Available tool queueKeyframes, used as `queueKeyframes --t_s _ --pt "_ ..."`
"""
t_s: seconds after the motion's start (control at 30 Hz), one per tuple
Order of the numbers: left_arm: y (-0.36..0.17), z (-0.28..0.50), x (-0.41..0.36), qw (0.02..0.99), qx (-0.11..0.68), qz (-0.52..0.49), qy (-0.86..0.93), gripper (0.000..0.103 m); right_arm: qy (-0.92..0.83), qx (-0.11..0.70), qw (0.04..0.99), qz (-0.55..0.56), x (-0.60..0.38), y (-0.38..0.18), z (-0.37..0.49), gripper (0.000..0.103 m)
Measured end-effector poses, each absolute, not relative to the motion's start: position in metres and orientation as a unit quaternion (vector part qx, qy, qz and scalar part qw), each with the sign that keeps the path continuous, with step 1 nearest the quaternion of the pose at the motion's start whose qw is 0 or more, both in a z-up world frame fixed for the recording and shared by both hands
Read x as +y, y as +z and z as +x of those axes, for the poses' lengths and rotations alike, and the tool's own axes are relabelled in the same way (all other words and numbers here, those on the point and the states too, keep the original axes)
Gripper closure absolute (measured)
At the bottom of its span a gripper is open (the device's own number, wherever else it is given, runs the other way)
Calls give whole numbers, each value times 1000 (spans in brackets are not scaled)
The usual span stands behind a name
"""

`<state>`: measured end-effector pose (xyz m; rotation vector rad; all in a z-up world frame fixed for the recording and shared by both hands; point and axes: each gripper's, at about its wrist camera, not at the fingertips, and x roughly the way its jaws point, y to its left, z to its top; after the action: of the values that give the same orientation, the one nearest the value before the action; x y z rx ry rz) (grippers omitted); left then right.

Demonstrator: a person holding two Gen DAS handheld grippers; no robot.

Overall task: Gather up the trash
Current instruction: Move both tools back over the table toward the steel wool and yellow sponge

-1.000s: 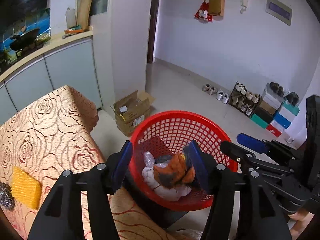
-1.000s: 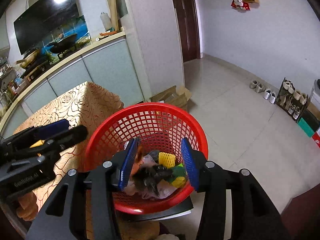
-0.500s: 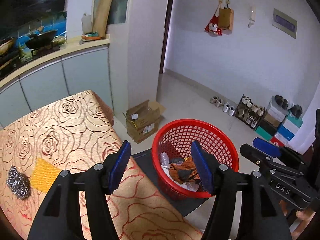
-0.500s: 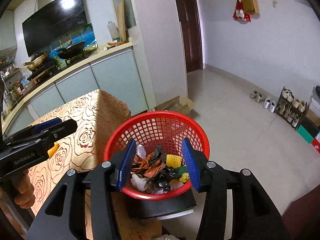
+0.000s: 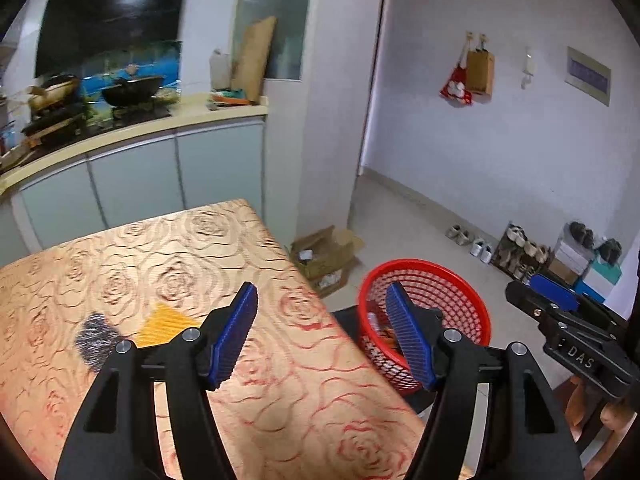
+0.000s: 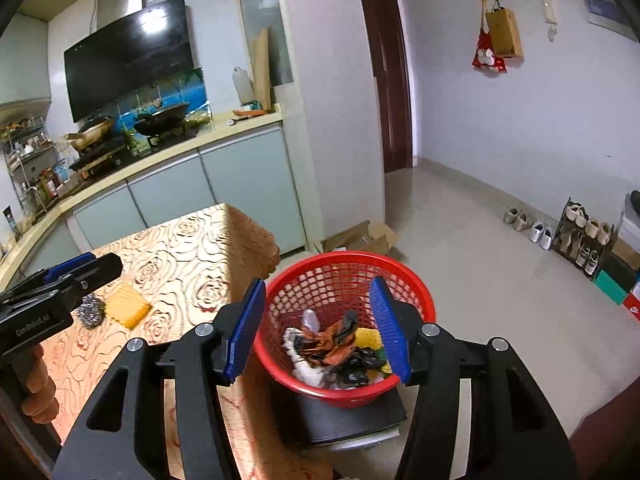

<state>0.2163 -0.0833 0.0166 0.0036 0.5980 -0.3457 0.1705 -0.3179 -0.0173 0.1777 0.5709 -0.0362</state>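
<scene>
A red mesh basket [image 6: 348, 257] holds crumpled trash [image 6: 332, 344]: orange, black, white and yellow scraps. My right gripper [image 6: 318, 332] hovers above and short of it, jaws opening, with nothing between the blue pads. My left gripper [image 5: 322, 336] hangs over the gold rose tablecloth [image 5: 180, 256], jaws opening and empty, with the basket [image 5: 424, 276] to its right. On the cloth lie a yellow sponge [image 5: 164, 324] and a steel-wool ball [image 5: 94, 340]; the right wrist view also shows the sponge [image 6: 126, 310] and the steel wool [image 6: 90, 312].
The basket rests on a black stool [image 6: 352, 420] at the table's right edge. A cardboard box [image 5: 324, 256] sits on the floor behind it. A shoe rack [image 5: 520, 248] lines the far wall. Kitchen cabinets [image 5: 160, 176] stand beyond the table.
Both grippers rose and drew back from the basket, and their jaws widened. The left one swung left over the table. Trash seen between the pads a second ago now lies in the basket.
</scene>
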Motion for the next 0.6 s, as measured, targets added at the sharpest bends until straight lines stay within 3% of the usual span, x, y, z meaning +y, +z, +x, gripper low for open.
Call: queueKeyframes --t_s 0.6 --pt "17 192 99 956 290 -38 25 34 91 290 951 55 -214 -13 178 45"
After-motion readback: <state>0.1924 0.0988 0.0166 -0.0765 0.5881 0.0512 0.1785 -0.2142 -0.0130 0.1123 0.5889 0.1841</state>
